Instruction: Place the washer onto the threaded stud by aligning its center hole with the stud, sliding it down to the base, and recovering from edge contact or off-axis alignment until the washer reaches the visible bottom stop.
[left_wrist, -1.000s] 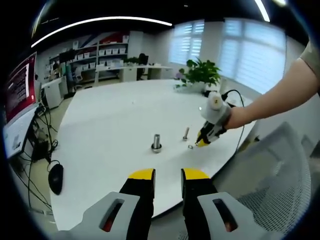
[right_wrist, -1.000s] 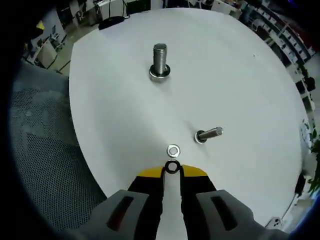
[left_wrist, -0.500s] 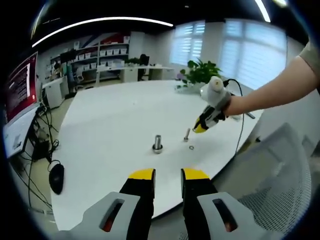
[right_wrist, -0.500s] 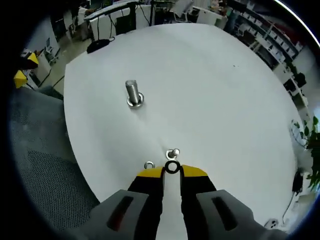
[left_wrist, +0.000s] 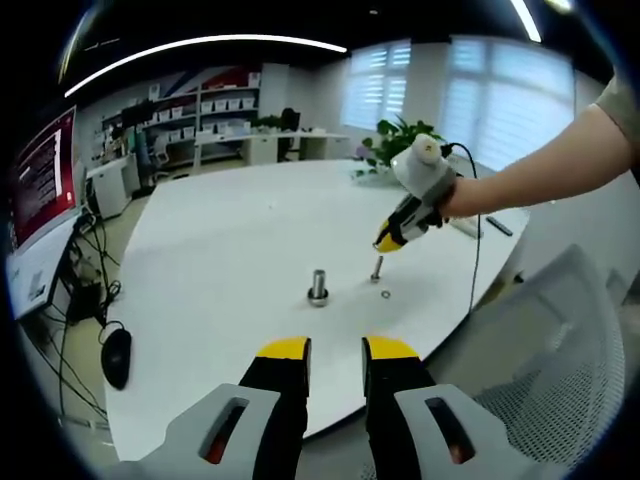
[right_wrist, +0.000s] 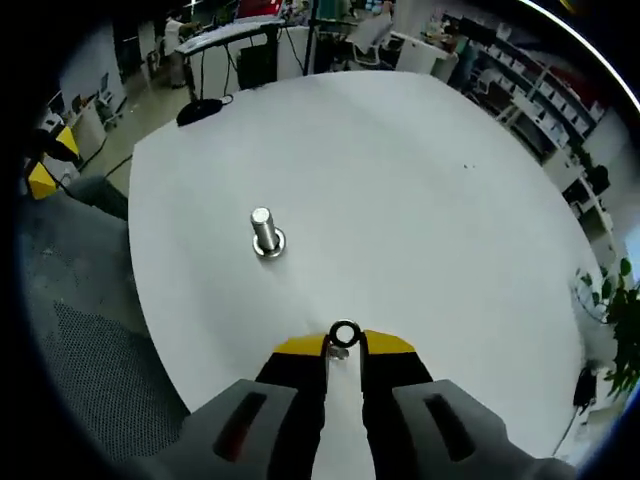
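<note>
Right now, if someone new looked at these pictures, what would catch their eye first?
Probably the right hand-held gripper, raised over the white table above the small stud, with a washer pinched in its yellow tips. Next, the big stud standing upright near the table's middle. A spare washer lies flat beside the small stud.

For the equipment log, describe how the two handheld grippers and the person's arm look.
Both grippers, left and right, have black jaws capped with yellow tips on light grey bodies with dark slots showing red inside. Seen from the left gripper view, the right gripper carries a whitish rounded housing, with a thin black cable trailing from it. The person's arm is bare up to a short sleeve.
</note>
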